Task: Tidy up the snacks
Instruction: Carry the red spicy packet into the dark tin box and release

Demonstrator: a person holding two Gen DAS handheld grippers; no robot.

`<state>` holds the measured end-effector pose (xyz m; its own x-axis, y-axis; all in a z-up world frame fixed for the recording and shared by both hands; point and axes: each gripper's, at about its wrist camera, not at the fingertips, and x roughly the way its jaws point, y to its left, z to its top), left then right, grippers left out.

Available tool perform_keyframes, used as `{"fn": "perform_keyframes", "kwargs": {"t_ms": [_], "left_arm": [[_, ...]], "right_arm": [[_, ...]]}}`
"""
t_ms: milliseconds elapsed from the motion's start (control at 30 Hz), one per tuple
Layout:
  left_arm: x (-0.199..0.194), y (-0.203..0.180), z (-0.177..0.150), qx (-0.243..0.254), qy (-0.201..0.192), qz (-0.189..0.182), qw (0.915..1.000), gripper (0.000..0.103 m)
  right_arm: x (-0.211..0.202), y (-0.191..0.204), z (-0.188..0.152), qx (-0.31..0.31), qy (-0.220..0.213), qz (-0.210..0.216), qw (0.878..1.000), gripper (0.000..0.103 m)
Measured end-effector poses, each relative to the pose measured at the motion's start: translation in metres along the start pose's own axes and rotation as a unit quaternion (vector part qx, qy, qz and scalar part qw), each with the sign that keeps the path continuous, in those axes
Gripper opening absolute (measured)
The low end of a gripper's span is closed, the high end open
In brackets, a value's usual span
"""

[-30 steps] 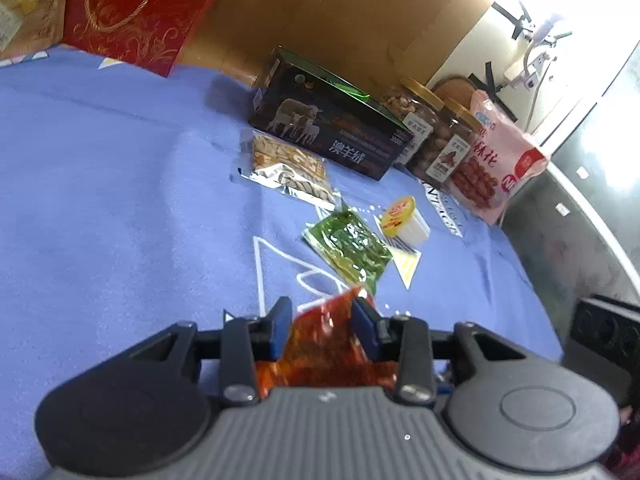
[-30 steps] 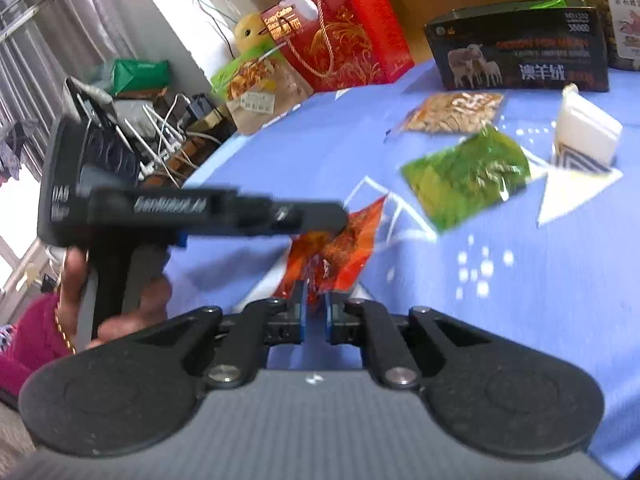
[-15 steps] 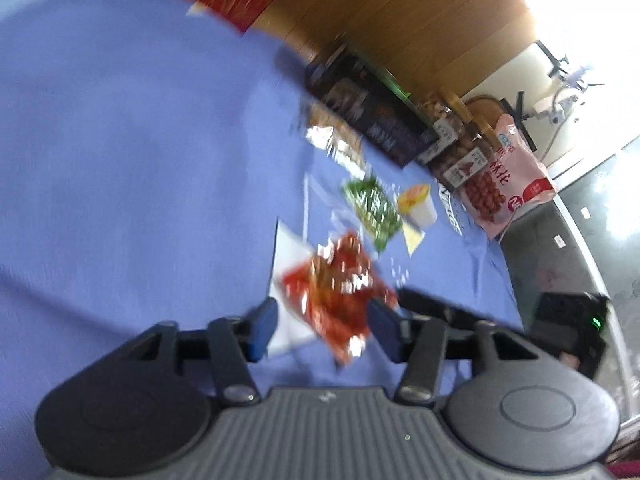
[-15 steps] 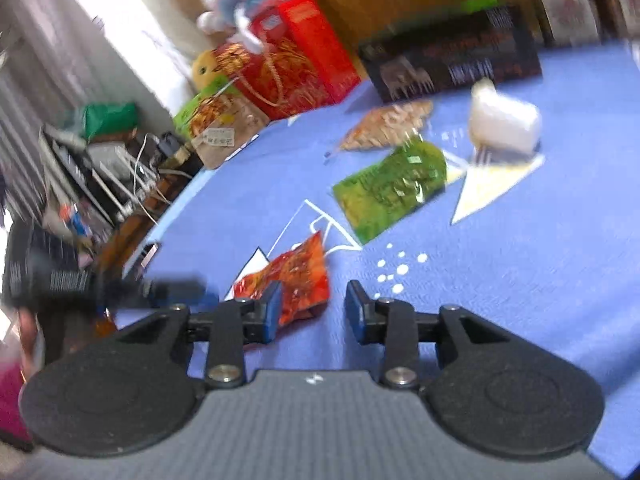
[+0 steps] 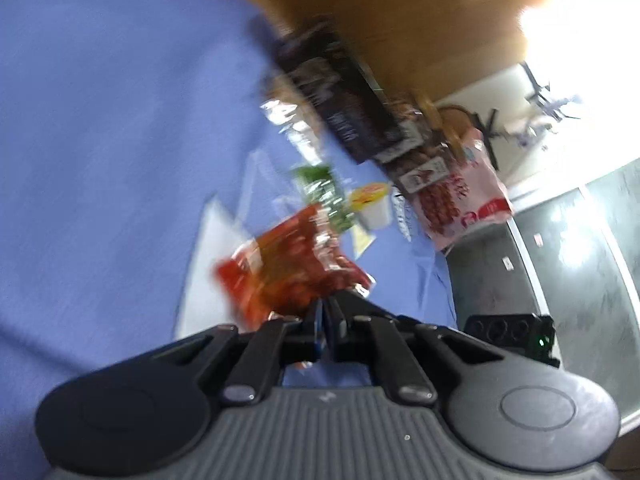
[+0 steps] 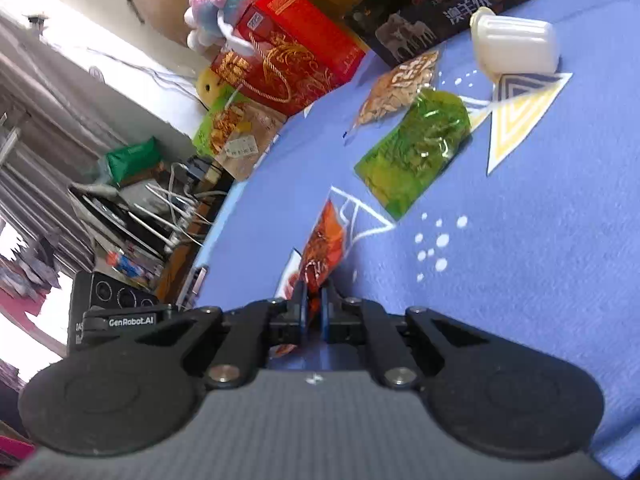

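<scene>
Right gripper (image 6: 314,294): fingers pinched nearly together on the near edge of the red snack packet (image 6: 325,245), low over the blue tablecloth (image 6: 520,240).
Left gripper (image 5: 326,308): fingers drawn close together, tips at the packet's corner; grip on it cannot be told through the motion blur.
Red snack packet: between both grippers, near the table's front edge, over a white triangle print.
Green snack packet (image 6: 416,152): flat on the cloth just beyond the red one.
Nut packet (image 6: 396,92): touching the green packet's far end.
White cup (image 6: 514,44): lying on its side, farther right.
Dark box (image 6: 444,4): along the back.
Red gift bag (image 6: 288,52): back left.
</scene>
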<state>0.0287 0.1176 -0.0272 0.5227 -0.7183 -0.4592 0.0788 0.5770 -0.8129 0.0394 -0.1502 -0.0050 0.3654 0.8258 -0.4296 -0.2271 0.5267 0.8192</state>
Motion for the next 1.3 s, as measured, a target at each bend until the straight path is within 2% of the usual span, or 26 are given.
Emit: {"fn": "perform_keyframes", "kwargs": {"t_ms": [133,167,200,233,267,300,400,567,633,667,700,800,867,933,1033,1133,1200,1233,1267,1300], "left_arm": [[-0.006,-0.019,0.019,0.036,-0.02,0.001,0.9992,0.004],[-0.011,-0.022,0.023,0.041,-0.031,0.008,0.9987,0.013],[-0.014,-0.023,0.026,0.044,-0.04,0.016,0.9981,0.029],[-0.017,-0.024,0.029,0.043,-0.049,0.023,0.9976,0.039],[-0.02,-0.023,0.031,0.039,-0.06,0.027,0.9971,0.054],[-0.022,-0.023,0.033,0.036,-0.067,0.024,0.9968,0.058],[-0.017,-0.027,0.041,0.023,-0.061,-0.014,0.9977,0.061],[0.008,-0.044,0.056,0.027,-0.045,-0.055,0.9971,0.061],[0.018,-0.055,0.065,0.039,-0.045,-0.07,0.9957,0.047],[0.023,-0.062,0.071,0.055,-0.045,-0.068,0.9952,0.03],[0.029,-0.069,0.079,0.072,-0.044,-0.057,0.9948,0.024],[0.05,-0.083,0.11,0.09,-0.04,-0.05,0.9939,0.023],[0.067,-0.096,0.135,0.113,-0.04,-0.032,0.9923,0.023],[0.089,-0.109,0.158,0.139,-0.04,-0.012,0.9894,0.023],[0.126,-0.118,0.19,0.152,-0.03,0.014,0.9878,0.024],[0.158,-0.117,0.205,0.156,-0.024,0.037,0.9868,0.025],[0.173,-0.116,0.207,0.163,-0.024,0.058,0.9847,0.033],[0.178,-0.115,0.207,0.166,-0.026,0.067,0.9835,0.034],[0.179,-0.114,0.206,0.169,-0.027,0.071,0.9827,0.034],[0.178,-0.113,0.204,0.171,-0.032,0.072,0.9822,0.035]], "right_arm": [[-0.021,-0.014,0.026,0.043,-0.038,0.025,0.998,0.009],[-0.031,-0.019,0.033,0.056,-0.05,0.036,0.997,0.009],[-0.038,-0.023,0.039,0.07,-0.061,0.048,0.995,0.009],[-0.045,-0.026,0.044,0.08,-0.069,0.059,0.993,0.009],[-0.053,-0.03,0.049,0.091,-0.077,0.072,0.99,0.009],[-0.057,-0.032,0.052,0.098,-0.083,0.081,0.988,0.009],[-0.06,-0.032,0.058,0.107,-0.096,0.102,0.984,0.009],[-0.055,-0.031,0.074,0.1,-0.094,0.121,0.983,0.009],[-0.051,-0.029,0.082,0.093,-0.087,0.125,0.984,0.009],[-0.048,-0.025,0.088,0.085,-0.089,0.121,0.985,0.009],[-0.047,-0.024,0.096,0.074,-0.091,0.116,0.986,0.009],[-0.044,-0.022,0.129,0.039,-0.111,0.082,0.99,0.009],[-0.036,-0.023,0.154,0.02,-0.128,0.054,0.99,0.009],[-0.03,-0.024,0.177,-0.011,-0.147,0.02,0.989,0.009],[-0.019,-0.032,0.204,-0.041,-0.17,-0.039,0.984,0.012],[-0.008,-0.035,0.216,-0.086,-0.185,-0.11,0.973,0.016],[-0.001,-0.033,0.214,-0.124,-0.194,-0.16,0.96,0.021],[0.0,-0.032,0.211,-0.143,-0.201,-0.185,0.951,0.027],[-0.002,-0.031,0.206,-0.157,-0.211,-0.202,0.943,0.03],[-0.006,-0.031,0.202,-0.16,-0.216,-0.203,0.942,0.03]]}}
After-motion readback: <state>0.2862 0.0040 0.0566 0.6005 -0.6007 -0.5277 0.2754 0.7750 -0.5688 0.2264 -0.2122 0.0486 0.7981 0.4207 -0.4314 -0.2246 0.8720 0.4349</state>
